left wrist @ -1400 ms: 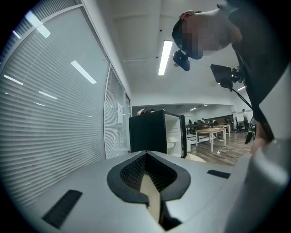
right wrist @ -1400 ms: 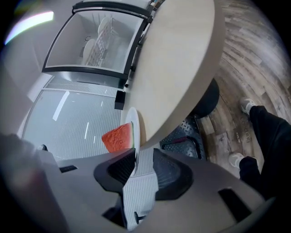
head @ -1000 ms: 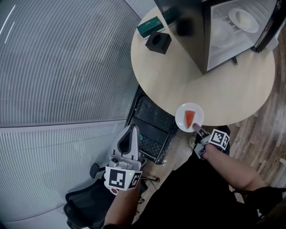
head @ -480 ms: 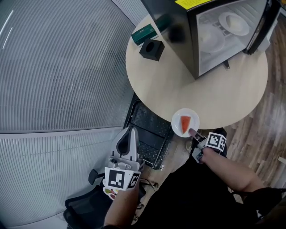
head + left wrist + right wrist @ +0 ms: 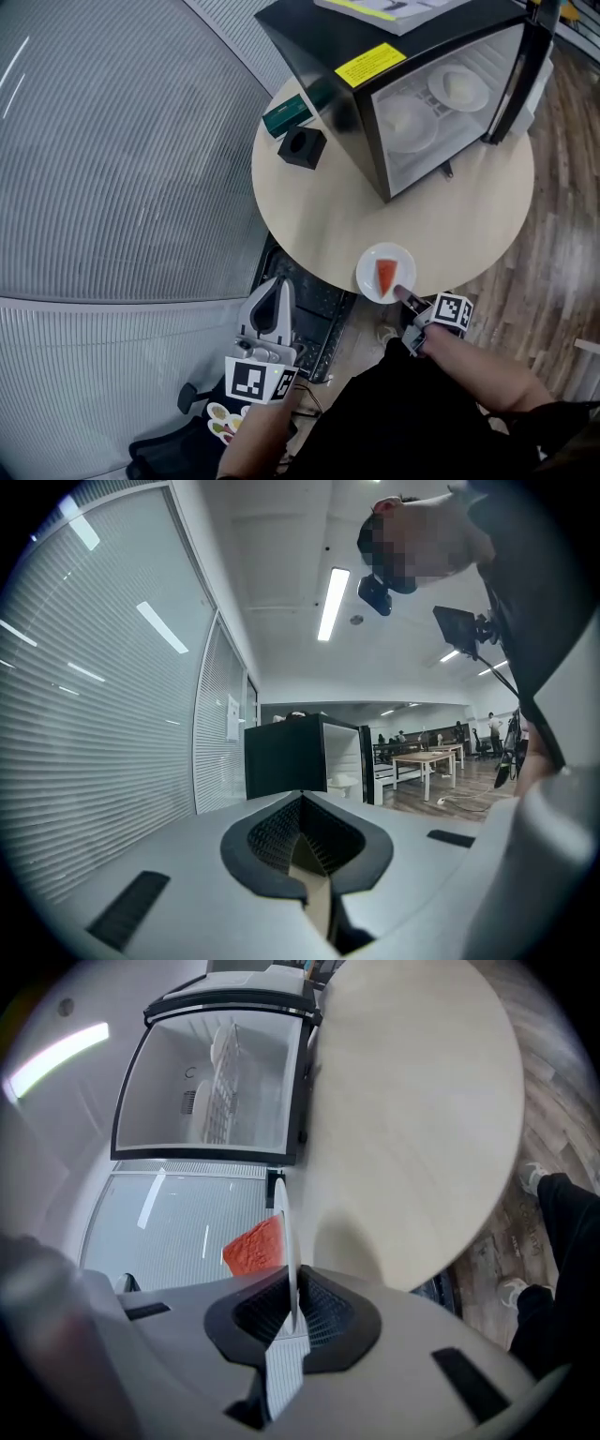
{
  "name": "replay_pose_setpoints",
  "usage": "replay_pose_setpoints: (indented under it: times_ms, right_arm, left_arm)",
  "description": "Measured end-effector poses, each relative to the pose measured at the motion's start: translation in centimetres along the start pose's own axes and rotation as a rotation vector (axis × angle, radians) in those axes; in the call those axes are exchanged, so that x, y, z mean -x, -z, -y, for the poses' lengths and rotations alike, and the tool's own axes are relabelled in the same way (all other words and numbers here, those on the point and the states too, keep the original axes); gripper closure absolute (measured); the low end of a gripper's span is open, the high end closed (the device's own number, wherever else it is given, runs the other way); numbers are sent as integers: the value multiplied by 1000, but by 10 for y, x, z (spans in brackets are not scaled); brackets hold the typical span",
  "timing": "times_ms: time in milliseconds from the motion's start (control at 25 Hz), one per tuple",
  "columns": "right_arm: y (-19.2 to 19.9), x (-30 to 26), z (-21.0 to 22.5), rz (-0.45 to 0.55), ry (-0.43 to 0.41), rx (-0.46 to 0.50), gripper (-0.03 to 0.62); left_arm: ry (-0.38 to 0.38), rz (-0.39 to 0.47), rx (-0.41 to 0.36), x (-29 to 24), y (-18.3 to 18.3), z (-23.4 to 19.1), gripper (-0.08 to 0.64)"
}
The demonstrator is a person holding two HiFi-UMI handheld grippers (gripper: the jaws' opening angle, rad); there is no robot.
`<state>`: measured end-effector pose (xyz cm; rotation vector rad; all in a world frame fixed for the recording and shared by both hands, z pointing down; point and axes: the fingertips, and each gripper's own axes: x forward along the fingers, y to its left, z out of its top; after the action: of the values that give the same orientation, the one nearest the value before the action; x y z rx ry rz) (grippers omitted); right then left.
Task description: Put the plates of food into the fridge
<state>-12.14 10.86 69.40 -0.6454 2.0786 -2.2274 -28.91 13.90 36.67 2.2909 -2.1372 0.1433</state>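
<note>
While the round pale worktop point(image 5: 450, 211) carries a black mini fridge point(image 5: 319, 52) at its far side, its near half lies mostly bare. Ribbed frosted glass point(image 5: 112, 141) curves round the left; plank floor point(image 5: 562, 244) runs along the right. The fridge door point(image 5: 514, 75) stands swung open on the right, leaving the front clear; two white plates point(image 5: 406, 122) sit on the shelf inside. A green box point(image 5: 286, 114) and a black cube holder point(image 5: 302, 147) stand by the fridge's left wall, close to the worktop's rim. The small plate point(image 5: 370, 272) with a red slice point(image 5: 385, 277) sits at the near rim, partly overhanging. The right gripper point(image 5: 402, 293) has just been closing its fingers, which now clench the plate's near edge. The left gripper point(image 5: 277, 291) hangs off the worktop above a black crate point(image 5: 314, 305); its fingers are pressed together with nothing between them.
</note>
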Motion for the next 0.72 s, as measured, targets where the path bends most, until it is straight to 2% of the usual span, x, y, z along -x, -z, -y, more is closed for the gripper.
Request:
replay_pose_setpoints:
  times_ms: [520,720]
  right_arm:
    - [-90,43,-28,96,-4,63,571]
    - [-129,60,-45,142,-26,39,570]
  left_arm:
    - [74,57,11,-61,-23,53,558]
    - [100,74,12,-96,-35,74,558]
